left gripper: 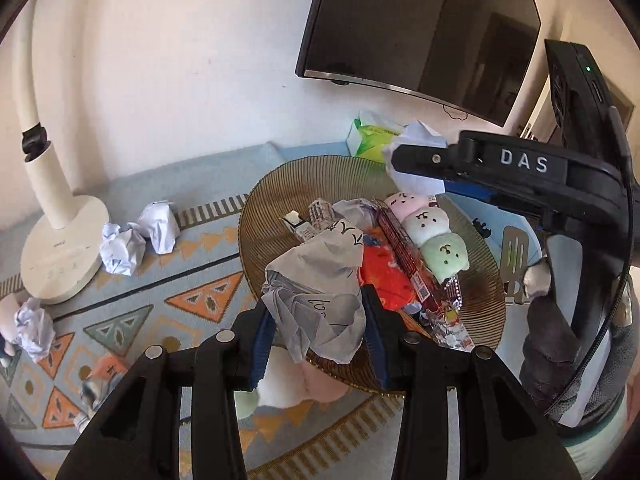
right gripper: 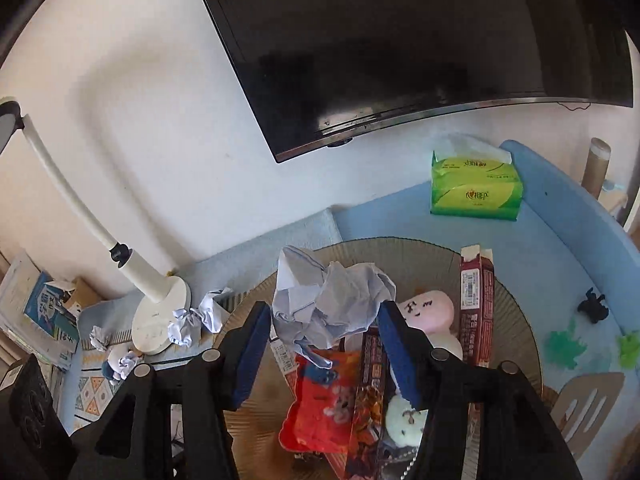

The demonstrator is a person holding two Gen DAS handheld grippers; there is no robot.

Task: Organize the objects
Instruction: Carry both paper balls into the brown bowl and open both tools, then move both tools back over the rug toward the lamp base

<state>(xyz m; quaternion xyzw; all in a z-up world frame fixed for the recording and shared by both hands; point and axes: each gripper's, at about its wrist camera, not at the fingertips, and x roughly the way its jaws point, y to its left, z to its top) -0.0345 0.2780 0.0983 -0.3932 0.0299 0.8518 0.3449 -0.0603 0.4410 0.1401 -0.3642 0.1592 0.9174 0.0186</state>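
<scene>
A round ribbed amber plate [left gripper: 280, 208] [right gripper: 516, 320] holds snack packets, an orange-red packet [left gripper: 384, 272] [right gripper: 320, 396] and a pink, white and green plush [left gripper: 424, 232] [right gripper: 432, 308]. My left gripper [left gripper: 320, 320] is shut on a crumpled grey paper ball [left gripper: 320, 280] above the plate's near edge. My right gripper [right gripper: 324, 332] is shut on a crumpled white paper ball [right gripper: 332, 300] held over the plate; in the left wrist view this gripper [left gripper: 416, 168] and its paper [left gripper: 420, 132] hang over the plate's far side.
Crumpled paper balls [left gripper: 136, 236] [right gripper: 192, 320] lie on the patterned mat by a white lamp base [left gripper: 60, 256] [right gripper: 160, 316]. A green tissue pack [right gripper: 476, 184] stands behind the plate. A wall screen [right gripper: 400, 40] hangs above. Books [right gripper: 40, 316] lie at the left.
</scene>
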